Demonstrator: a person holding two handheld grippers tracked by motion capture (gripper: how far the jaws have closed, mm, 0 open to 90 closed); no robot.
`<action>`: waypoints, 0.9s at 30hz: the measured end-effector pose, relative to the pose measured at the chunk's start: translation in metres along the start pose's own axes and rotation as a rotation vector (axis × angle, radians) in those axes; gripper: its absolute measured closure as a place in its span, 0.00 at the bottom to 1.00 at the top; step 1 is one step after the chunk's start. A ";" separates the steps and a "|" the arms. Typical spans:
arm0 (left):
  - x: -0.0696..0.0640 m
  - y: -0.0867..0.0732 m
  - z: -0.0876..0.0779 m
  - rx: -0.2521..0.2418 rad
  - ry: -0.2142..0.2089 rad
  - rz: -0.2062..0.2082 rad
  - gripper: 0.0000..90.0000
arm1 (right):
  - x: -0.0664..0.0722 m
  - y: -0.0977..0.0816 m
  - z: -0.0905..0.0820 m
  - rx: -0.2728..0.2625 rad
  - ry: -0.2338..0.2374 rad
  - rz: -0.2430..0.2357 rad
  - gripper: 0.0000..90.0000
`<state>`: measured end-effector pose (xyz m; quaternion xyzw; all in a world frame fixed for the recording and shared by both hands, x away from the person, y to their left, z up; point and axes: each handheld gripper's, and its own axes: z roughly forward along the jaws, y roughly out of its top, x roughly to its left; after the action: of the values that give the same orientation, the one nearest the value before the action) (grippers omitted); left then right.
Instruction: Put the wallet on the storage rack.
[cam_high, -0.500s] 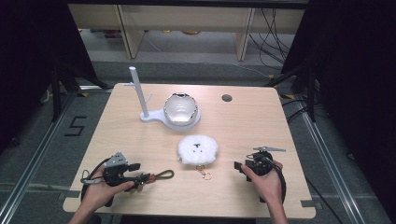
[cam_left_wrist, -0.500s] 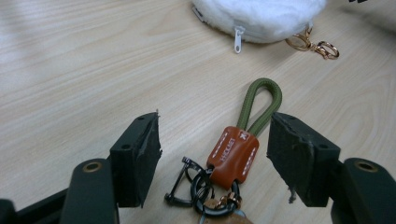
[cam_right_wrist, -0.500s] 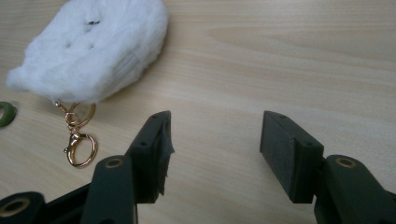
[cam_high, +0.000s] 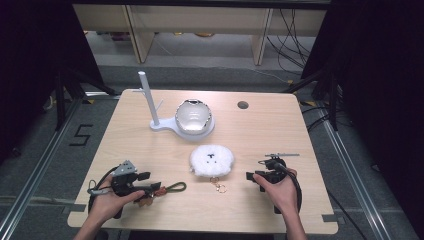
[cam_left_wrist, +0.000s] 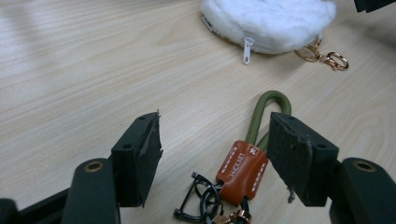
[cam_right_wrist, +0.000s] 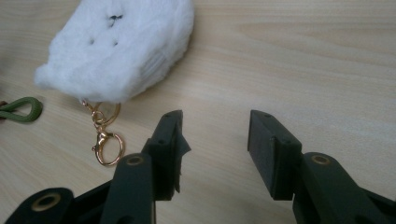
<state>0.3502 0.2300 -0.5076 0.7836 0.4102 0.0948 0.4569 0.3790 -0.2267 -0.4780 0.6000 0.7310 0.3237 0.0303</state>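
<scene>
Left hand-held gripper (cam_high: 150, 187) low over desk (cam_high: 280, 130), near front-left edge, jaws wide apart, gripping nothing. Green-loop keychain (cam_left_wrist: 254, 140) with orange leather tab lies flat on desk between its jaws, untouched by pads. Right hand-held gripper (cam_high: 251, 176) at front right, jaws apart, empty, bare wood between them. White fluffy pouch (cam_high: 211, 160) with gold clasp (cam_right_wrist: 105, 140) lies between both grippers.

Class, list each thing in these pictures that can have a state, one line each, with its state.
left gripper: open, astride the keychain, pads off it.
right gripper: open, nothing between the jaws.
green cord keychain: lying flat on the table.
white fluffy pouch: lying flat, zip closed, clasp beside it.
white stand: upright, nothing hung.
</scene>
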 end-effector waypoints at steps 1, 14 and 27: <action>0.001 -0.001 0.000 0.002 0.018 -0.005 0.39 | -0.001 0.004 0.002 0.021 -0.006 -0.032 0.63; 0.002 0.001 -0.001 0.016 0.017 -0.008 0.38 | 0.015 0.037 0.013 0.092 -0.001 -0.059 0.66; 0.002 0.000 -0.002 0.018 0.021 -0.011 0.38 | 0.035 0.084 0.034 0.161 -0.014 -0.033 0.65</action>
<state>0.3508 0.2327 -0.5067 0.7843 0.4203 0.0968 0.4460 0.4560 -0.1744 -0.4495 0.5907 0.7642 0.2589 -0.0076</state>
